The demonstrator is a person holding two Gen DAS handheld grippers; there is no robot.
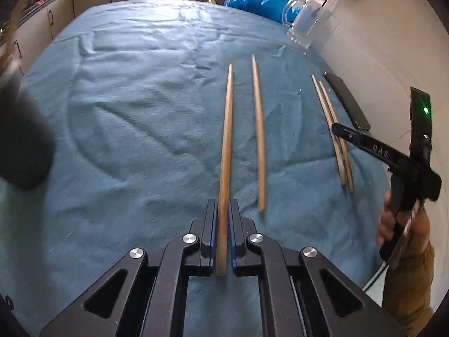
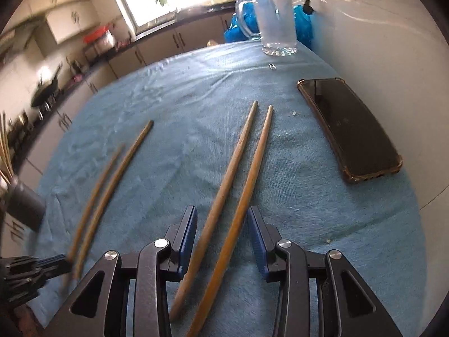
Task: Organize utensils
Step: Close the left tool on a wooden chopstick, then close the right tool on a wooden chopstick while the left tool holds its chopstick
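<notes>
Left gripper (image 1: 223,210) is clamped on one chopstick (image 1: 226,140), held near its thick end at lower centre of the left view; the long tip runs up the frame over the blue cloth (image 1: 126,112). Its mate (image 1: 258,129) lies loose just to the right of it, apart. Right gripper (image 2: 221,221) stands apart, pads astride a pair of chopsticks (image 2: 233,174) at centre of the right view, touching neither as far as we can tell.

We judge these risks:
- Left grip sits far toward one end, so the stick may pivot or slide in the pads when lifted
- Its swinging tip could knock the loose mate
- If the right jaws close on two sticks together, one may squirt out or cross over the other
- Glass mug (image 2: 276,19), upper right, and phone (image 2: 350,132), right edge, lie within a careless sweep

Destination for the sticks we cannot tell
</notes>
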